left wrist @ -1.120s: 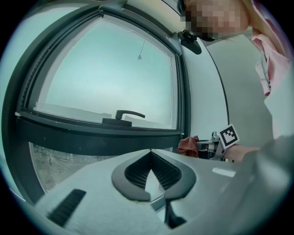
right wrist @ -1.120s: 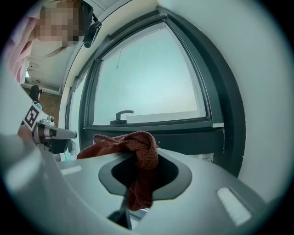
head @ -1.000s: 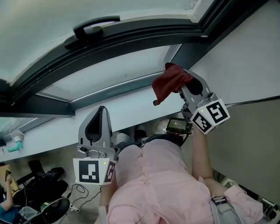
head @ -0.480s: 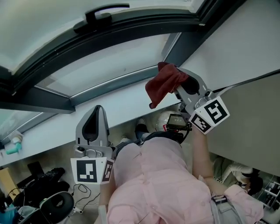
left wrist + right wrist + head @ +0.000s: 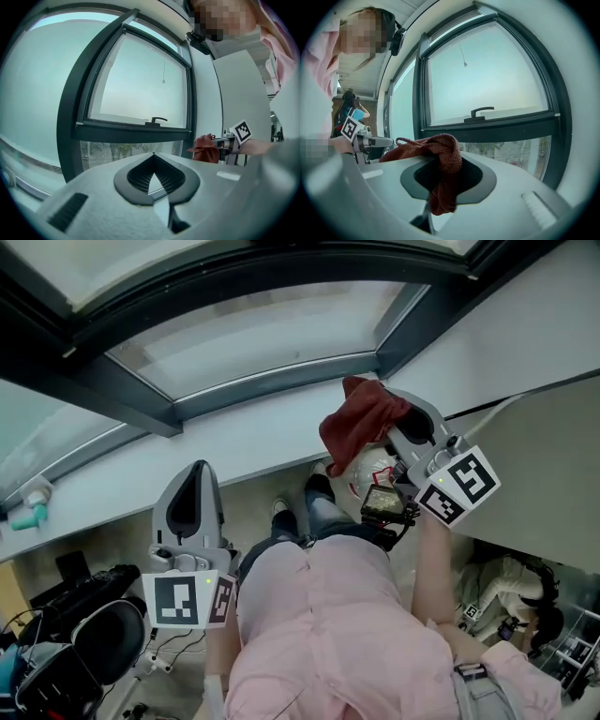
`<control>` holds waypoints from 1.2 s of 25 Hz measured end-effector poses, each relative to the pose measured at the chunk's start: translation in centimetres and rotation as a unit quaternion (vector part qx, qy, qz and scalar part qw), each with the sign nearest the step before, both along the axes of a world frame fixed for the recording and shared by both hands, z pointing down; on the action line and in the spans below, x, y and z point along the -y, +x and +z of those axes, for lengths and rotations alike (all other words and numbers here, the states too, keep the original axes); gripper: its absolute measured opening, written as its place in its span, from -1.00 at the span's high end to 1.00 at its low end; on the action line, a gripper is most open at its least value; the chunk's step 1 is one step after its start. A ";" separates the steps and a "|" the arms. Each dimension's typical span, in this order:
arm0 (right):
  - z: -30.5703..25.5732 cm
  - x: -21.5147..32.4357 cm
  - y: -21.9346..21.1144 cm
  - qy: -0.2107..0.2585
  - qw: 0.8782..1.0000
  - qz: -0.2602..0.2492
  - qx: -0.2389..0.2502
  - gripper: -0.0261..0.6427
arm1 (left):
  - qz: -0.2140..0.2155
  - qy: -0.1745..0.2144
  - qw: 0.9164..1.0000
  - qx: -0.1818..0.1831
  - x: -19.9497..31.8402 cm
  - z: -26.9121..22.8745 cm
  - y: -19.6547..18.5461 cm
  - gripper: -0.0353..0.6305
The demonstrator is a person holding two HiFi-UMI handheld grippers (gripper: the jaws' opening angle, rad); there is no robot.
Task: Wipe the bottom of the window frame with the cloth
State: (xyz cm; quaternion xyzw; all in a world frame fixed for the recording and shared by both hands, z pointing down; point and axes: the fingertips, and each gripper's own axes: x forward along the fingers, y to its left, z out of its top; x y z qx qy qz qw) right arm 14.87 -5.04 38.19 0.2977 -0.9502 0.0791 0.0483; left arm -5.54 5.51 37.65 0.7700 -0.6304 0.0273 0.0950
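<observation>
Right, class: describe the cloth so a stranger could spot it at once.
Find the dark window frame above the white sill. Near the sill's right end, the right tongs grip the cloth: a crumpled rust-red rag, unlike the grey tongs and pale sill around it.

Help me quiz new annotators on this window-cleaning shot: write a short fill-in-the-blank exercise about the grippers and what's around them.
1. The right gripper is shut on a cloth whose colour is ____.
2. The left gripper has its jaws together with ____ between them.
3. The person's shirt is ____.
4. The window handle is ____ in colour.

Missing words: red; nothing; pink; black
</observation>
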 end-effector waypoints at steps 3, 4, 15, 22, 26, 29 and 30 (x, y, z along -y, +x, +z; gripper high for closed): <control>0.0 -2.2 -0.3 -0.010 1.000 0.008 0.014 0.70 | 0.004 0.000 1.000 -0.001 -1.9 0.3 -1.0 0.90; 0.0 -2.9 -0.3 -0.009 1.000 0.011 0.012 0.70 | 0.007 0.002 1.000 -0.002 -2.4 0.3 -1.1 0.90; -1.7 -6.0 -1.1 0.009 1.000 0.012 0.013 0.70 | 0.020 0.017 1.000 -0.011 -5.4 0.3 -0.7 0.90; -1.6 -7.2 -1.4 0.006 1.000 0.007 0.012 0.70 | 0.020 0.020 1.000 -0.007 -5.6 -0.1 -0.1 0.90; -1.5 -7.3 -1.5 0.005 1.000 0.008 0.014 0.71 | 0.024 0.022 0.999 -0.007 -5.3 -0.2 0.0 0.90; -1.4 -7.1 -1.4 0.003 1.000 0.015 0.015 0.71 | 0.028 0.023 0.999 -0.007 -5.2 -0.2 0.2 0.90; -1.4 -7.0 -1.4 0.003 1.000 0.018 0.015 0.71 | 0.029 0.022 0.999 -0.007 -5.1 -0.1 0.3 0.90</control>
